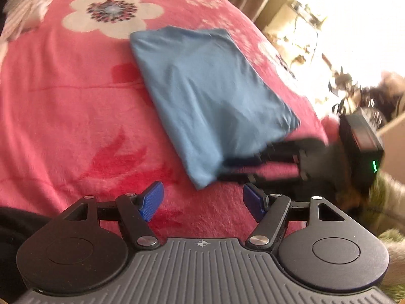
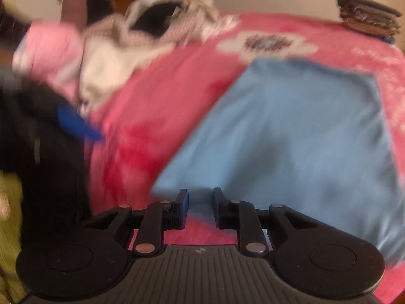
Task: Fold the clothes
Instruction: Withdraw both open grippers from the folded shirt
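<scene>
Currently blue folded shirt (image 1: 210,101) flat on pink bed blanket (image 1: 63,116). Left gripper (image 1: 202,200) fingers wide, empty. Right gripper (image 2: 200,202) fingers narrow gap, gripping nothing, at near edge. Risk: snagging edge, undoing fold; unfolded pile (image 2: 121,50) untouched.

- Strong daylight floods in from the upper right of the left wrist view, bleaching that corner to white glare with little detail.
- The pink floral fleece blanket (image 1: 63,106) is evenly lit; the folded light-blue cotton garment (image 1: 207,96) shows only soft crease shadows.
- The right wrist view is dimmer and heavily motion-blurred; the rumpled pile of pale clothes (image 2: 114,58) smears into streaks.
- Fisheye distortion bends both views at the edges, with dark corners in the right wrist view.
</scene>
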Demonstrator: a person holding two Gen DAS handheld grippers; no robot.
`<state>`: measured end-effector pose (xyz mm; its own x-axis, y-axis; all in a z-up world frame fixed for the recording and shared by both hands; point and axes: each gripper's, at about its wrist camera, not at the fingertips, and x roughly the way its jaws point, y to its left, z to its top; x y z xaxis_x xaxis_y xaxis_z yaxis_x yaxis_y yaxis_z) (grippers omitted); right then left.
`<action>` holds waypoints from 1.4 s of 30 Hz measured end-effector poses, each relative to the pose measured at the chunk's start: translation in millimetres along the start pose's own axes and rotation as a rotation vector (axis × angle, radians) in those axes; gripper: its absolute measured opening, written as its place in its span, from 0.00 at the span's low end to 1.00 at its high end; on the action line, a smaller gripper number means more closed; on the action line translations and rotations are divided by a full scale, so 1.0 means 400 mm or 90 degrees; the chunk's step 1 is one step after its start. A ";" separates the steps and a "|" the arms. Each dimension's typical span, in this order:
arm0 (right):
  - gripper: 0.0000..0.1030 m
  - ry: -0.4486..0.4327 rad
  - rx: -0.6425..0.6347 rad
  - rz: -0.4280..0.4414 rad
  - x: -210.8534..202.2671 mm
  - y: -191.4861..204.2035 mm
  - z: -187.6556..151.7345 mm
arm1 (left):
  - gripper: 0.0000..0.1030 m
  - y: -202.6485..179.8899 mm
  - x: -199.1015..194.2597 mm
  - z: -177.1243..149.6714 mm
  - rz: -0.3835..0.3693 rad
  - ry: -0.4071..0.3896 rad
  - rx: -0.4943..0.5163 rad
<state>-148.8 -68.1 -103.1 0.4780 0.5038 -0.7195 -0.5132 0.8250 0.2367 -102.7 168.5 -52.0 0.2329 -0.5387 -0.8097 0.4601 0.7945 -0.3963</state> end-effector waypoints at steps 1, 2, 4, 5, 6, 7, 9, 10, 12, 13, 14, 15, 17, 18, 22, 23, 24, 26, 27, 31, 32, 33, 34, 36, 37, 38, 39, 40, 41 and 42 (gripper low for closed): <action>0.21 -0.002 0.003 0.002 -0.011 0.002 -0.003 | 0.67 0.012 0.003 0.003 -0.011 -0.005 -0.019; 0.20 -0.003 0.006 0.004 -0.022 0.004 -0.006 | 0.67 0.023 0.002 0.008 -0.023 -0.011 -0.037; 0.20 -0.006 0.013 0.009 -0.043 0.007 -0.012 | 0.67 0.044 -0.004 0.018 -0.046 -0.026 -0.072; 0.20 -0.018 0.017 0.007 -0.051 0.005 -0.007 | 0.67 0.055 -0.007 0.024 -0.058 -0.034 -0.090; 0.20 -0.036 0.020 0.003 -0.051 0.004 0.006 | 0.66 0.066 -0.008 0.031 -0.068 -0.041 -0.107; 0.20 -0.051 0.018 -0.002 -0.043 0.004 0.021 | 0.66 0.073 -0.006 0.044 -0.070 -0.050 -0.120; 0.20 -0.056 -0.007 -0.011 0.001 0.019 0.037 | 0.65 0.084 0.003 0.075 -0.067 -0.070 -0.140; 0.19 -0.050 -0.020 -0.012 0.025 0.031 0.037 | 0.65 0.088 0.011 0.094 -0.063 -0.079 -0.145; 0.19 -0.023 -0.058 -0.006 0.064 0.066 0.009 | 0.62 0.084 0.038 0.134 -0.051 -0.087 -0.138; 0.19 -0.018 -0.079 -0.002 0.060 0.084 -0.005 | 0.61 0.076 0.054 0.152 -0.042 -0.091 -0.121; 0.19 -0.013 -0.097 0.007 0.049 0.100 -0.018 | 0.61 0.065 0.072 0.170 -0.033 -0.095 -0.100; 0.18 -0.011 -0.106 0.015 0.035 0.111 -0.024 | 0.61 0.056 0.087 0.181 -0.027 -0.100 -0.083; 0.15 -0.015 -0.116 0.021 0.006 0.123 -0.024 | 0.60 0.040 0.112 0.196 -0.020 -0.108 -0.053; 0.15 -0.027 -0.114 0.011 0.001 0.121 -0.017 | 0.60 0.038 0.122 0.198 -0.022 -0.113 -0.050; 0.13 -0.064 -0.091 -0.033 0.031 0.102 0.022 | 0.54 0.055 0.126 0.180 -0.028 -0.154 -0.071; 0.12 -0.059 -0.096 -0.034 0.052 0.105 0.024 | 0.54 0.061 0.121 0.175 -0.026 -0.164 -0.076; 0.11 -0.050 -0.103 -0.033 0.075 0.109 0.022 | 0.54 0.065 0.115 0.172 -0.030 -0.174 -0.080; 0.10 -0.035 -0.134 -0.021 0.096 0.138 0.004 | 0.54 0.066 0.108 0.172 -0.037 -0.182 -0.076; 0.10 -0.031 -0.154 -0.010 0.093 0.157 -0.009 | 0.54 0.065 0.106 0.172 -0.039 -0.186 -0.072; 0.09 -0.015 -0.179 0.028 0.046 0.205 -0.039 | 0.54 0.051 0.122 0.176 -0.045 -0.175 -0.048; 0.09 -0.023 -0.176 0.015 0.026 0.200 -0.038 | 0.54 0.043 0.129 0.176 -0.046 -0.167 -0.036; 0.09 -0.035 -0.162 -0.003 0.007 0.185 -0.032 | 0.54 0.035 0.135 0.175 -0.048 -0.160 -0.023; 0.09 -0.047 -0.133 -0.027 -0.007 0.157 -0.024 | 0.54 0.025 0.142 0.174 -0.050 -0.149 -0.007; 0.09 -0.065 -0.067 -0.077 -0.027 0.092 -0.012 | 0.54 0.002 0.158 0.167 -0.053 -0.124 0.026; 0.09 -0.067 -0.039 -0.100 -0.030 0.062 -0.012 | 0.54 -0.010 0.166 0.162 -0.046 -0.115 0.045; 0.09 -0.059 -0.022 -0.114 -0.029 0.040 -0.020 | 0.54 -0.022 0.172 0.156 -0.036 -0.108 0.066; 0.09 -0.047 -0.011 -0.122 -0.026 0.022 -0.034 | 0.54 -0.034 0.179 0.151 -0.026 -0.101 0.087; 0.09 -0.040 -0.003 -0.121 -0.029 0.016 -0.052 | 0.54 -0.047 0.186 0.145 -0.016 -0.093 0.108; 0.09 -0.038 0.002 -0.115 -0.038 0.017 -0.071 | 0.54 -0.059 0.193 0.139 -0.006 -0.086 0.129; 0.09 -0.030 0.010 -0.106 -0.051 0.017 -0.085 | 0.54 -0.068 0.196 0.134 -0.001 -0.081 0.145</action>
<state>-186.3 -81.4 -109.0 0.5887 0.3712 -0.7181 -0.4127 0.9019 0.1279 -51.0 89.7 -81.7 0.3319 -0.5820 -0.7423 0.6378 0.7183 -0.2780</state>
